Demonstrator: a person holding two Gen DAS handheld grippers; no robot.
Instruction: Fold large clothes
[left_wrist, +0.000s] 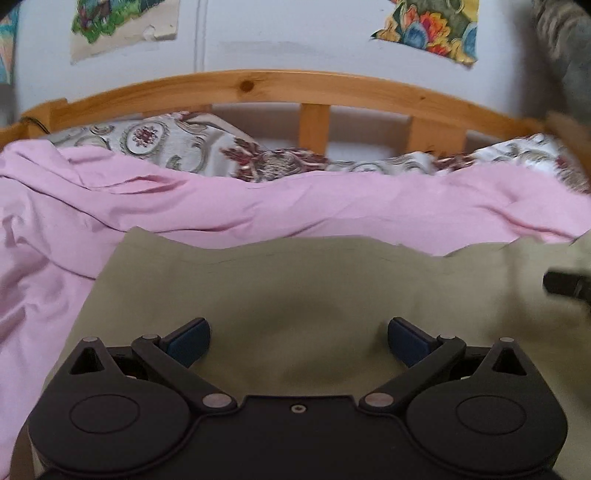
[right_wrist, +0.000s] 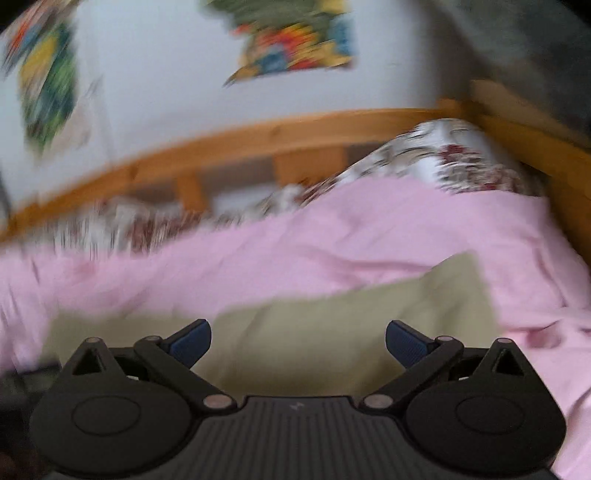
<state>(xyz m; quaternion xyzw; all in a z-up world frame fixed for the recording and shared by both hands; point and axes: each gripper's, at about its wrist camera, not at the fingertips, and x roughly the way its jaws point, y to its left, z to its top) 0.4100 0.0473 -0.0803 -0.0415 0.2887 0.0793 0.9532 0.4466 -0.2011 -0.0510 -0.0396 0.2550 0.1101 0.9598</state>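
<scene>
The olive garment (left_wrist: 295, 288) lies flat on the pink sheet (left_wrist: 110, 199) of the bed, its long axis crosswise, directly beneath both the left tool (left_wrist: 299, 343) and right tool (right_wrist: 298, 341), each gaping wide and empty.

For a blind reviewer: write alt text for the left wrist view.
The left gripper, jaws wide open and empty, hangs over a flat olive-green garment spread on a rumpled pink sheet. Beyond lie a floral-patterned cover, a curved wooden bed rail and a white wall with colourful pictures; a dark gripper tip pokes in at the right edge.
</scene>
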